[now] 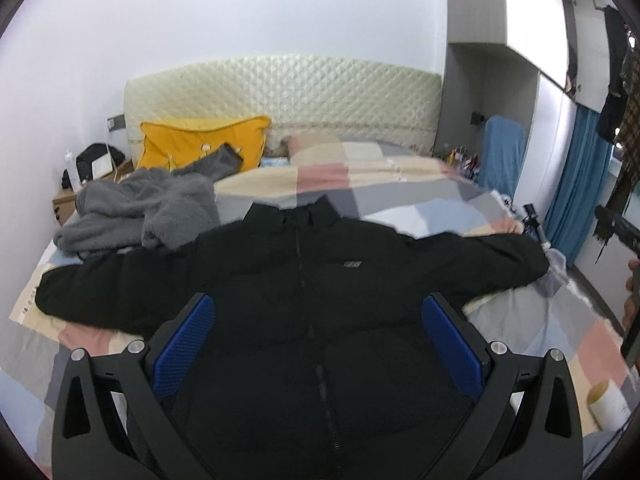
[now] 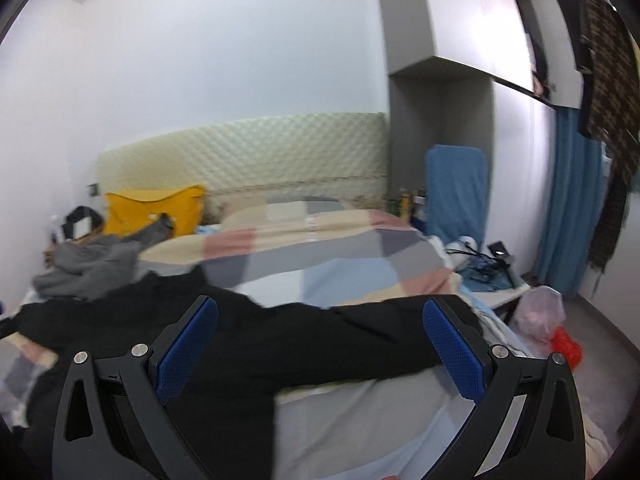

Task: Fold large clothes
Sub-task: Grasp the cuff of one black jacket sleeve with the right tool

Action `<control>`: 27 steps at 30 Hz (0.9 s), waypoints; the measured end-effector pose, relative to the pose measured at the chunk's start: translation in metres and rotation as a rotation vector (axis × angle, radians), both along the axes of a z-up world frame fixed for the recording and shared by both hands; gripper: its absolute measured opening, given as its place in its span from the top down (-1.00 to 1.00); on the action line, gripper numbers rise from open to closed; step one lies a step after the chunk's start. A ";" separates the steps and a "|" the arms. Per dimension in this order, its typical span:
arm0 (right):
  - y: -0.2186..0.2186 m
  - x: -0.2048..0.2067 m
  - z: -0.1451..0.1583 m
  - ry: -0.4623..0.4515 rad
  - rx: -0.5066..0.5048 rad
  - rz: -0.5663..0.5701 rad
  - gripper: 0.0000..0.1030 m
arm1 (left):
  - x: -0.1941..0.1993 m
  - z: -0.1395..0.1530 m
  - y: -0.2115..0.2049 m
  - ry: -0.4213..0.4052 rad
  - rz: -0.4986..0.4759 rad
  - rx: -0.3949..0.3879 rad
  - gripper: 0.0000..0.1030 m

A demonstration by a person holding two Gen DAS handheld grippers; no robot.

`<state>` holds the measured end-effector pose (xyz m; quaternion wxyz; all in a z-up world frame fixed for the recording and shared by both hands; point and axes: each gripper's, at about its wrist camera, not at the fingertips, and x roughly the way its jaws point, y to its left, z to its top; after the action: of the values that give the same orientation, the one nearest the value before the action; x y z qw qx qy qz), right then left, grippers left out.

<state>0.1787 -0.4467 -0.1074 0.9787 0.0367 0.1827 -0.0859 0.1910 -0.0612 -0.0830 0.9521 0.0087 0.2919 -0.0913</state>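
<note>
A black zip-up jacket (image 1: 304,280) lies face up and flat on the bed, both sleeves stretched out sideways. My left gripper (image 1: 318,312) is open and empty, hovering over the jacket's chest. My right gripper (image 2: 320,316) is open and empty over the jacket's right sleeve (image 2: 360,332), whose cuff ends near the right finger pad (image 2: 452,356). The jacket's lower hem is hidden below both views.
A patchwork quilt (image 1: 384,184) covers the bed. A grey fleece garment (image 1: 140,212) lies crumpled at the left, by a yellow pillow (image 1: 188,140). A quilted headboard (image 1: 280,92) stands behind. A bedside table with a bag (image 1: 96,160), a blue chair (image 2: 456,188), a plastic bag (image 2: 540,312) and a cardboard tube (image 1: 608,404) stand around.
</note>
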 end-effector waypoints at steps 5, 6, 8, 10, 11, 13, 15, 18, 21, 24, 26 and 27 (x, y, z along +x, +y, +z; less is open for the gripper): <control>-0.064 0.035 -0.053 0.137 0.071 -0.084 -0.95 | 0.016 -0.033 0.017 0.061 0.057 0.028 -1.00; -0.086 0.042 -0.066 0.162 0.117 -0.105 -0.92 | 0.022 -0.039 0.021 0.071 0.067 0.025 -1.00; -0.115 0.049 -0.081 0.185 0.200 -0.132 -0.75 | 0.027 -0.049 0.028 0.082 0.086 0.011 -1.00; -0.150 0.056 -0.100 0.192 0.336 -0.170 -0.49 | 0.034 -0.061 0.035 0.096 0.108 -0.010 -1.00; -0.165 0.059 -0.109 0.188 0.405 -0.183 -0.35 | 0.037 -0.068 0.037 0.104 0.116 -0.019 -1.00; -0.202 0.068 -0.136 0.189 0.554 -0.231 -0.15 | 0.044 -0.080 0.040 0.124 0.136 -0.024 -1.00; -0.226 0.082 -0.162 0.203 0.652 -0.267 -0.09 | 0.051 -0.096 0.040 0.161 0.145 -0.014 -1.00; -0.244 0.101 -0.189 0.216 0.710 -0.300 -0.08 | 0.065 -0.120 0.040 0.239 0.155 -0.010 -1.00; -0.256 0.126 -0.212 0.235 0.715 -0.329 -0.08 | 0.071 -0.129 0.039 0.262 0.167 0.005 -1.00; -0.265 0.145 -0.227 0.239 0.743 -0.322 -0.12 | 0.075 -0.130 0.040 0.254 0.185 0.012 -1.00; -0.266 0.157 -0.229 0.226 0.697 -0.334 -0.22 | 0.080 -0.130 0.042 0.248 0.201 0.002 -1.00; -0.267 0.161 -0.227 0.212 0.679 -0.341 -0.24 | 0.082 -0.131 0.042 0.248 0.205 -0.001 -1.00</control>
<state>0.3400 -0.7141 -0.3348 0.8582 0.3791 0.2921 -0.1855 0.2726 -0.0190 -0.2139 0.9131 -0.0330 0.4063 0.0057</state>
